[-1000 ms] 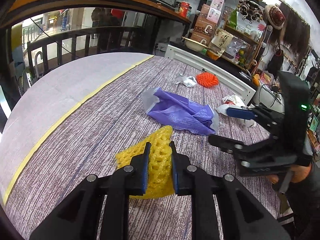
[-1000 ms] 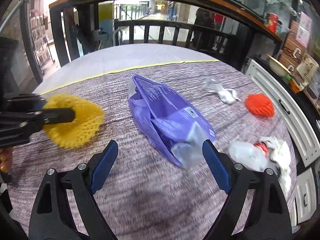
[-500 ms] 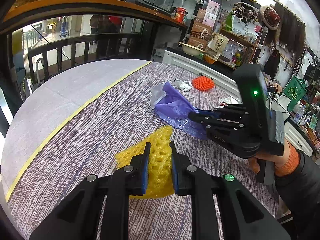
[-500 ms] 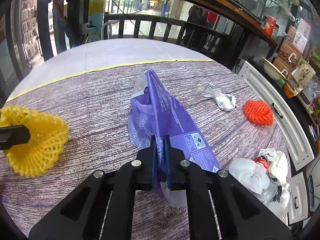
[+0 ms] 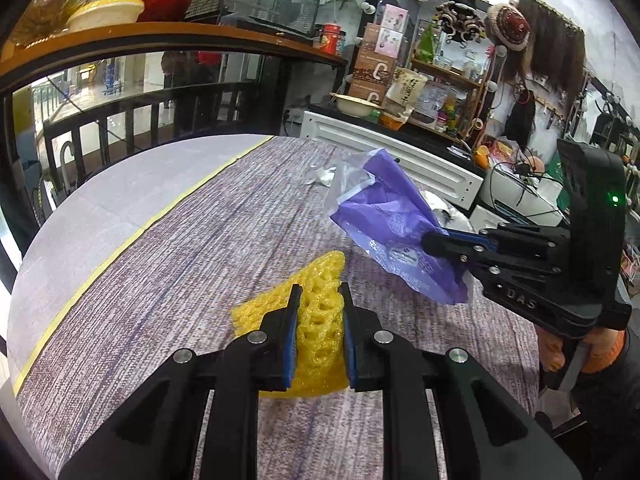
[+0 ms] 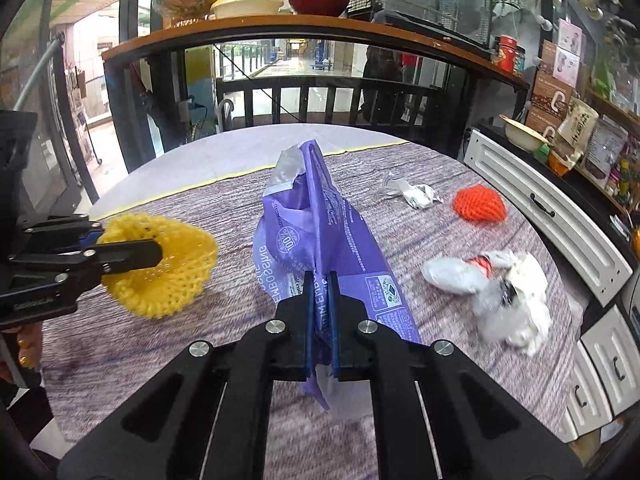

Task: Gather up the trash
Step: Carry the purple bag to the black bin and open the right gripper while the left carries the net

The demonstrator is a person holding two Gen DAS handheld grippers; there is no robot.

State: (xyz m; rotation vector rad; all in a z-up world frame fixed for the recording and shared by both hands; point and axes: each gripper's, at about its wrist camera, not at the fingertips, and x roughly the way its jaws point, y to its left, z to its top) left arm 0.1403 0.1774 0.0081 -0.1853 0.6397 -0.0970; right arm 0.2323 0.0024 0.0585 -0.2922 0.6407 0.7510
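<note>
A round table under a purple-grey streaked cloth carries an orange foam net, a crumpled white wrapper and a blurred heap, probably plastic and tissue, near its right edge.

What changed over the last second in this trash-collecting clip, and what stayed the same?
The right gripper, open around the purple bag a second ago, has closed on it and lifted it off the table. The left gripper still clamps the yellow foam net. Orange net, white wrapper and crumpled trash pile lie unmoved.
</note>
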